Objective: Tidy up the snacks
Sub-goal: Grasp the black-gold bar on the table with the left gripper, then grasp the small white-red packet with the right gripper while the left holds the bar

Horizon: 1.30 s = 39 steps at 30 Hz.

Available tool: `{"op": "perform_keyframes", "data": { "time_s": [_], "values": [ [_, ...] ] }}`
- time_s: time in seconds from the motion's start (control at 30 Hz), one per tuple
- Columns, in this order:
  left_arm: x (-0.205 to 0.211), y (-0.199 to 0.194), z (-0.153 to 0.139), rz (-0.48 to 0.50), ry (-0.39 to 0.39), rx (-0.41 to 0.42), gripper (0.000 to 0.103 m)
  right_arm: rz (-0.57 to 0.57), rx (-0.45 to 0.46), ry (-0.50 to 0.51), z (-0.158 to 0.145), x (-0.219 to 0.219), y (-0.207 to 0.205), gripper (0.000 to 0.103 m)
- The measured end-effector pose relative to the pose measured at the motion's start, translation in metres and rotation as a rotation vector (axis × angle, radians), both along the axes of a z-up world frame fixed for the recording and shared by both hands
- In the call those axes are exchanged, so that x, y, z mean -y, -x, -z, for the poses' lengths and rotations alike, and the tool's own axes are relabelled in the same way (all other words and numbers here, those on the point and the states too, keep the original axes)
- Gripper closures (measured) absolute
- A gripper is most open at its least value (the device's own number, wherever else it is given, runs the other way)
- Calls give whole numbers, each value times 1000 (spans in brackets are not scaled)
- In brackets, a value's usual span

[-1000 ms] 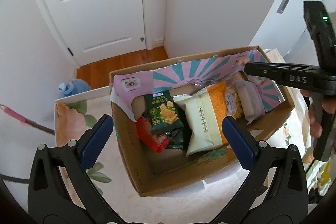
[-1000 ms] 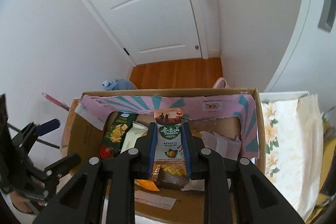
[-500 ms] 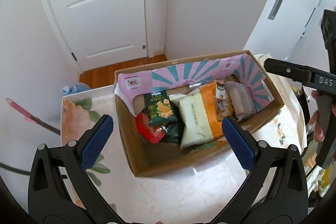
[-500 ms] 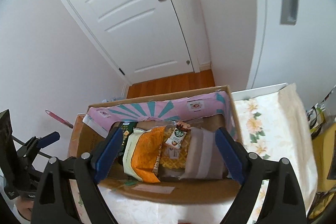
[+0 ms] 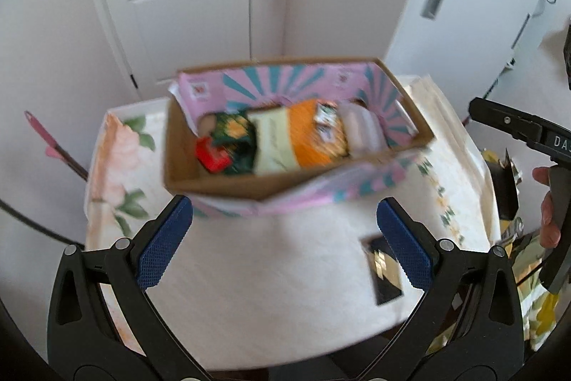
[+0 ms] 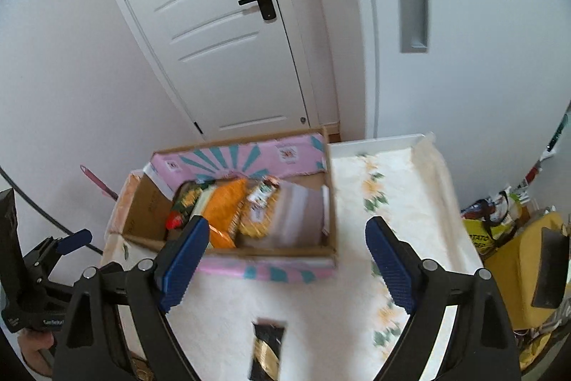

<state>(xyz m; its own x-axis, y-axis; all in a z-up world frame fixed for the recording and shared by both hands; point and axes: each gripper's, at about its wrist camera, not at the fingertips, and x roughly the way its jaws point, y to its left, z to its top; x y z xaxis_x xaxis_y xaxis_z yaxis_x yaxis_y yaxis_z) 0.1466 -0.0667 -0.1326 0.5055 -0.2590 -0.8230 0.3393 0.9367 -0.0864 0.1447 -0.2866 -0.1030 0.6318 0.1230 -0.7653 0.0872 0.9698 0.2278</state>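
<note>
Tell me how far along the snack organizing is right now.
Mostly done: the cardboard box holds a row of packets, among them an orange packet and a green packet. Nothing is in hand; the left claw and right claw are open. One dark packet lies outside on the white floral tablecloth.

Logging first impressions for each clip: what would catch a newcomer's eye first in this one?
The cardboard box with its pink and teal sunburst lining, at the far side of the floral tablecloth, packed with a row of bright snack packets, the orange packet loudest. Next, a lone dark packet on the cloth nearer the camera, outside the box. Both the left gripper and right gripper hang open and empty.
</note>
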Motion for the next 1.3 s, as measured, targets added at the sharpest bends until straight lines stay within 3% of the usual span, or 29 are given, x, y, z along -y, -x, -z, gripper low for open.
{"op": "perform_keyframes", "data": {
  "time_s": [0.13,0.37,0.57,0.7,0.8,0.97,1.03,1.1,1.3],
  "values": [
    [29,29,13,14,1,-23,0,-16,-5,1,11,13,25,16],
    [82,63,63,47,-17,-94,2,-31,-14,33,39,32,54,16],
    [110,75,118,38,-101,-104,23,-45,-11,61,68,38,67,16],
    [115,80,138,44,-130,-83,27,-63,-3,77,89,36,71,16],
    [118,82,147,54,-143,-82,36,-74,-4,80,105,35,73,16],
    [122,80,153,51,-139,-79,39,-72,-18,55,120,33,74,16],
    [123,81,154,56,-141,-70,48,-73,-23,46,122,33,74,16],
    [125,81,153,64,-133,-70,68,-75,-22,43,124,33,74,16],
    [124,83,148,54,-141,-64,73,-70,-20,37,126,33,74,16]
  ]
}}
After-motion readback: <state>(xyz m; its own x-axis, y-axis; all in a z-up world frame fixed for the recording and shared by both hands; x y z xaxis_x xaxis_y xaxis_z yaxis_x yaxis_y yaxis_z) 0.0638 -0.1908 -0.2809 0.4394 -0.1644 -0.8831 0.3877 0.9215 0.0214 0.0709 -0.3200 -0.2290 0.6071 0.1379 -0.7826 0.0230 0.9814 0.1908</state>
